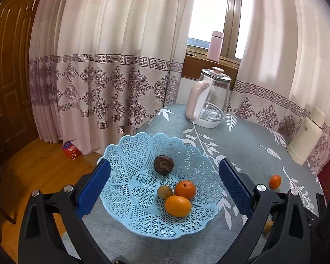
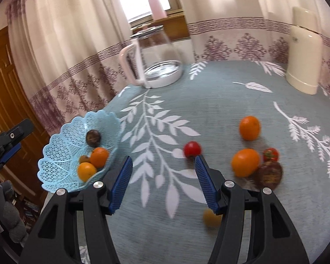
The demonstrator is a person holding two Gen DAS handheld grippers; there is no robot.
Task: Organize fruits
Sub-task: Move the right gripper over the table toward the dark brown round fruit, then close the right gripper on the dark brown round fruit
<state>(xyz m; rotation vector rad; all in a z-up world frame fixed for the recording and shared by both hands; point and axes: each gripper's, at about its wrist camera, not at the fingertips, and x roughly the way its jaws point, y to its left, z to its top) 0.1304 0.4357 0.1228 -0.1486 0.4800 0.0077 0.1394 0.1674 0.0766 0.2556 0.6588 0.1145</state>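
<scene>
Left wrist view: the left gripper [image 1: 165, 180] stands wide open w/ nothing held, its blue pads on both sides of the blue basket [image 1: 129, 154] at frame centre, which holds two oranges [image 1: 178, 205], a dark fruit [image 1: 163, 164] and a small brownish fruit [image 1: 164, 191]. Right wrist view: the right gripper [image 2: 164, 169] is open and empty too, basket at left; on the tablecloth [image 2: 209, 92] at right lie two more oranges [image 2: 249, 127], two red tomatoes [image 2: 192, 149], a dark fruit and, at bottom, a blurred yellow fruit [image 2: 210, 219].
</scene>
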